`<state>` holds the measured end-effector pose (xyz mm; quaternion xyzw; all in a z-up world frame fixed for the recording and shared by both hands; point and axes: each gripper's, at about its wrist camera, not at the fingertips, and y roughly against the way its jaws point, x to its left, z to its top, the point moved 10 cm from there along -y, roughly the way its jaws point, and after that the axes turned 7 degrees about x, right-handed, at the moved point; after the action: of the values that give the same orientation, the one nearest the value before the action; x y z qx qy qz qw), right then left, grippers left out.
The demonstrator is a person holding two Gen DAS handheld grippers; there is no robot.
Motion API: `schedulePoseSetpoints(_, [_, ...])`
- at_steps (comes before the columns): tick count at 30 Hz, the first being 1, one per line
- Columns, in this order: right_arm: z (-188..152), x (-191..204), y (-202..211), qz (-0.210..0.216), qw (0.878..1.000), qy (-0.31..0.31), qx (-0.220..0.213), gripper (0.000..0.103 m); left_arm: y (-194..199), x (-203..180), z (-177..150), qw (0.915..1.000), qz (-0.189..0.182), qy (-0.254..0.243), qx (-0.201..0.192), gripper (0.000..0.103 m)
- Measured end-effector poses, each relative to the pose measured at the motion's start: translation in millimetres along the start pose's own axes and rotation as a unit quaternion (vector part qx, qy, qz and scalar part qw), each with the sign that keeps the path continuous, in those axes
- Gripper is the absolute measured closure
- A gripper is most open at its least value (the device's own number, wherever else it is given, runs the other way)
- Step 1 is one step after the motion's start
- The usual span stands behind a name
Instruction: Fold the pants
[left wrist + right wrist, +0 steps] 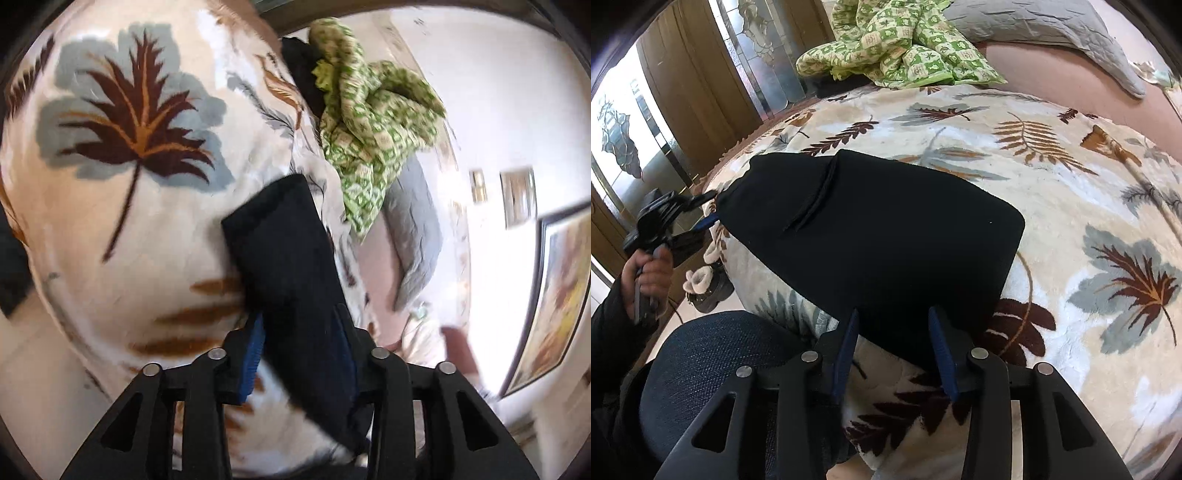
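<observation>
The black pants (pixel 879 236) lie folded in a flat block on the leaf-print blanket (pixel 1052 206). My right gripper (pixel 894 325) is at their near edge, jaws open, with the cloth edge lying between the blue pads (pixel 846 354). My left gripper (pixel 709 216) shows in the right wrist view at the pants' far left end, touching their corner. In the left wrist view the pants (pixel 291 280) run between that gripper's (pixel 301 325) fingers, with a gap beside the blue left pad (pixel 255 354); whether it pinches the cloth is unclear.
A green patterned cloth (pixel 897 44) lies bunched at the blanket's far edge, with a dark garment (pixel 842 85) under it. A grey pillow (pixel 1052 33) lies far right. A blue chair seat (pixel 713 365) is near left. Shoes (pixel 705 284) stand on the floor. Wooden doors (pixel 694 81) stand at left.
</observation>
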<state>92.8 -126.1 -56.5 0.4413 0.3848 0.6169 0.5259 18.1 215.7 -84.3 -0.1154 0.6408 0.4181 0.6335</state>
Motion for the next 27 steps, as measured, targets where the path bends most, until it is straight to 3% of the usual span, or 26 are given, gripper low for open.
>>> schedulePoseSetpoints(5, [1,-1,0,-0.001,1.0,0.001,0.0,0.062,-11,9,11,0.9991,-0.018,0.029,-0.025,0.07])
schedulePoseSetpoints(7, [1,-1,0,0.001,1.0,0.0,0.0,0.062,-11,11,6,0.999,0.009,0.016,-0.04,0.09])
schedulePoseSetpoints(11, [1,-1,0,0.006,1.0,-0.003,0.001,0.062,1,-1,-7,0.995,0.063,-0.047,-0.062,0.096])
schedulePoseSetpoints(13, [1,-1,1,0.005,1.0,-0.003,0.001,0.062,7,-16,-15,0.9868,0.104,-0.099,-0.076,0.099])
schedulePoseSetpoints(15, [1,-2,1,0.006,1.0,-0.003,0.001,0.062,7,-36,-23,0.9716,0.146,-0.164,-0.087,0.099])
schedulePoseSetpoints(17, [1,-2,1,0.01,1.0,-0.009,-0.001,0.062,8,-62,-38,0.9571,0.165,-0.221,-0.088,0.1])
schedulePoseSetpoints(20, [3,-5,4,0.03,0.999,-0.031,-0.006,0.063,-3,-109,-69,0.9352,0.155,-0.31,-0.072,0.1])
schedulePoseSetpoints(24, [2,-9,5,0.047,0.998,-0.049,-0.007,0.063,-27,-164,-131,0.8936,0.12,-0.432,-0.024,0.1])
schedulePoseSetpoints(25, [2,-8,5,0.046,0.998,-0.047,-0.007,0.063,-33,-169,-136,0.8904,0.118,-0.439,-0.019,0.1])
schedulePoseSetpoints(27, [2,-7,6,0.041,0.998,-0.043,-0.006,0.063,-35,-166,-137,0.8943,0.119,-0.431,-0.023,0.099])
